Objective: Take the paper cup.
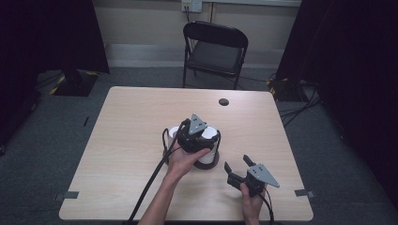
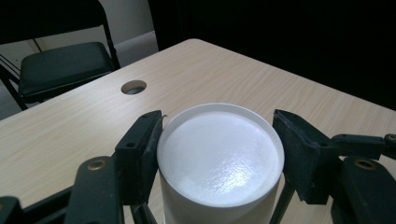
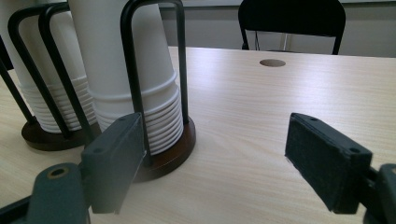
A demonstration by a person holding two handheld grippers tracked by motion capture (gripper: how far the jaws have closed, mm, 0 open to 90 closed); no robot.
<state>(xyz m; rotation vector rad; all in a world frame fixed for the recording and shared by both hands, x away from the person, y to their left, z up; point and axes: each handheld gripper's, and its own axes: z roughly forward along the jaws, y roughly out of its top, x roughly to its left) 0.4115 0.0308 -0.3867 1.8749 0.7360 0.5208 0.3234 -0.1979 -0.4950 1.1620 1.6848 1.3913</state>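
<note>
Gripping the top paper cup (image 2: 220,158) of a stack, left gripper (image 2: 219,154) closed on it from both sides, black pads pressed against the white rim at left and right. Seen upside down in the left gripper view, flat white bottom facing up and catching a soft glare. Standing near the middle of the table (image 1: 136,112) in the high view, in the right-hand one of two cup holders (image 3: 168,154) set side by side, left hand (image 1: 180,161) wrapped around the left gripper (image 1: 195,136) just above it.

Shown from the side in the right gripper view: two stacks of white cups (image 3: 135,93), mouths down, rims layered in tight rings at the bottom, each stack fenced by black wire loops (image 3: 152,56) rising from a dark round wooden base. Nearer holder just ahead of the right gripper's left pad, farther holder behind it at the left edge.

Held apart from the holders, right gripper (image 3: 210,158) wide open with bare table between its pads and nothing in them. In the high view, right gripper (image 1: 237,168) low and to the right of the cups, near the table's front edge, in the right hand (image 1: 251,201).

Beyond the cups, a round cable hole (image 1: 224,101) in the table's far side, and a black folding chair (image 1: 213,49) behind the table.
</note>
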